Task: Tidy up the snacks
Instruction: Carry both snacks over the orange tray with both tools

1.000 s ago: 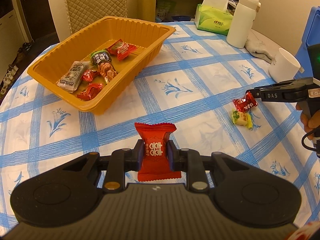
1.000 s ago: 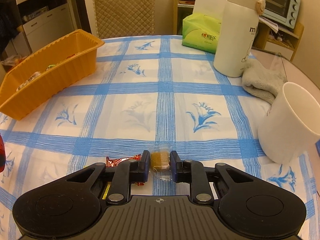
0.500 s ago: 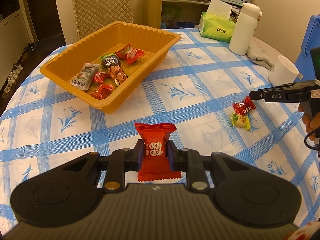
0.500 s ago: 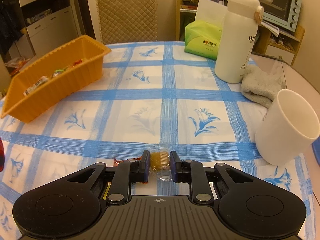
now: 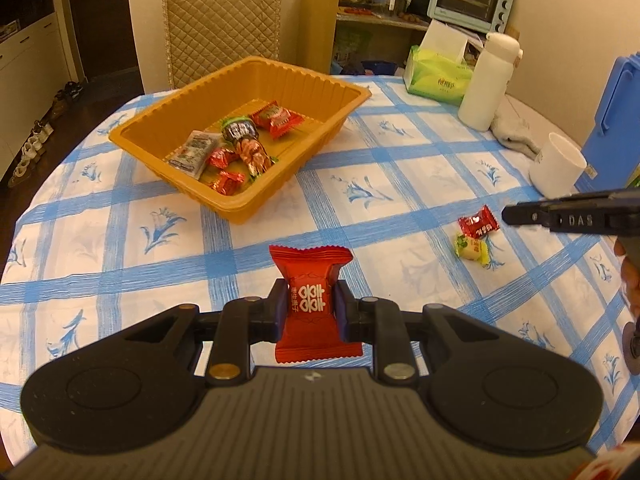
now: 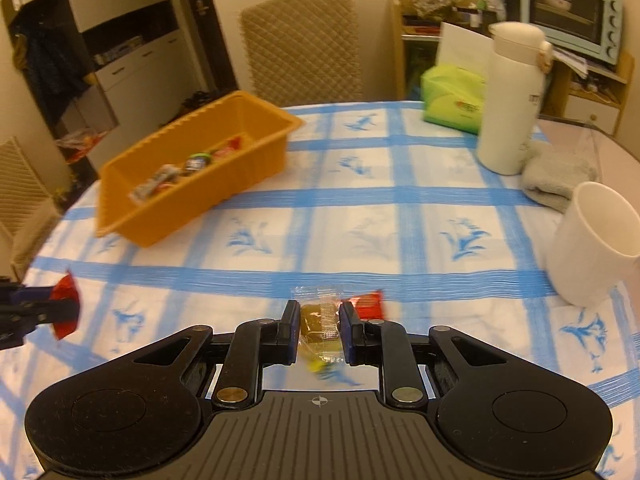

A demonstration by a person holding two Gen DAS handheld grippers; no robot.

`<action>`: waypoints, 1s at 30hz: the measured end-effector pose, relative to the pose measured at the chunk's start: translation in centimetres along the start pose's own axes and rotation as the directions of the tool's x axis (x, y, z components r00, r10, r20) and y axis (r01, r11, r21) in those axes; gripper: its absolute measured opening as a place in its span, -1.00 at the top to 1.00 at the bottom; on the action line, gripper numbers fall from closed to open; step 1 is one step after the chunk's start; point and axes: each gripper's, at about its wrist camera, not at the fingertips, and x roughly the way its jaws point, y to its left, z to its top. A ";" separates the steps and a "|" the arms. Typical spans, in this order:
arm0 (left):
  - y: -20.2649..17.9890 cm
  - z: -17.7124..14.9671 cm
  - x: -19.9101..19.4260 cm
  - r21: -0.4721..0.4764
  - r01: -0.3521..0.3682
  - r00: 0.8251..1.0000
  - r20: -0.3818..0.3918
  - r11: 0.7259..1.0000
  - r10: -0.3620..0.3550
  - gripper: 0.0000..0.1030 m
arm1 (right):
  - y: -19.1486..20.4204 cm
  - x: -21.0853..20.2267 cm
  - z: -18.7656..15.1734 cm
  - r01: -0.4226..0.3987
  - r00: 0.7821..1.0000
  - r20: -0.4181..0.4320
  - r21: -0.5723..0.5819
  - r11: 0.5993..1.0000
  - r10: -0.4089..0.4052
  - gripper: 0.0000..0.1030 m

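My left gripper [image 5: 311, 312] is shut on a red snack packet [image 5: 312, 300] with white characters, held above the tablecloth. My right gripper [image 6: 320, 330] is shut on a clear-wrapped brown candy [image 6: 320, 322], also lifted off the table. An orange tray [image 5: 320, 148] at the far left holds several wrapped snacks [image 5: 240, 146]. A small red candy [image 5: 478, 224] and a yellow-green candy [image 5: 472, 249] lie on the cloth at the right, below the right gripper's tip [image 5: 520, 214]. In the right wrist view the red candy [image 6: 368, 304] shows just past the fingers, and the left gripper with its red packet [image 6: 64, 306] is at the left edge.
A white mug [image 6: 592, 248], a white flask [image 6: 508, 100], a grey cloth [image 6: 556, 172] and a green tissue box [image 6: 452, 100] stand at the right and back of the round table. A blue box [image 5: 616, 120] is at the far right. A padded chair [image 5: 220, 24] is behind the tray.
Both grippers have risen from the table with their candies; the table looks farther away and more of the room shows. The red candy that was left of the right fingers now shows on their right.
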 end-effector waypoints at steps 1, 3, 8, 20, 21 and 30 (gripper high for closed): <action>0.1 0.0 -0.3 -0.004 -0.001 1.000 0.003 1.000 0.001 0.58 | 0.6 -0.2 0.0 -0.014 1.000 -0.001 -0.007 1.000 0.014 0.59; 0.4 0.0 -0.7 -0.010 -0.002 1.000 0.005 1.000 0.002 0.58 | 1.8 -0.4 -0.1 -0.045 0.999 -0.004 -0.021 0.999 0.045 0.59; 0.9 0.1 -2.0 -0.027 0.000 1.000 0.031 1.000 0.001 0.58 | 4.9 -1.1 0.1 -0.119 0.993 -0.016 -0.051 0.992 0.118 0.59; 2.9 2.0 -3.9 -0.033 -0.029 0.996 0.083 0.999 0.031 0.58 | 10.5 -1.4 3.0 -0.211 0.977 0.011 -0.140 0.968 0.214 0.59; 3.1 2.3 -4.0 -0.032 -0.029 0.996 0.089 0.999 0.032 0.58 | 10.7 -1.4 3.4 -0.212 0.976 0.017 -0.145 0.966 0.216 0.59; 4.4 4.7 -2.7 -0.033 -0.010 0.993 0.121 0.999 0.014 0.58 | 11.7 -0.2 6.7 -0.183 0.979 0.053 -0.174 0.968 0.195 0.59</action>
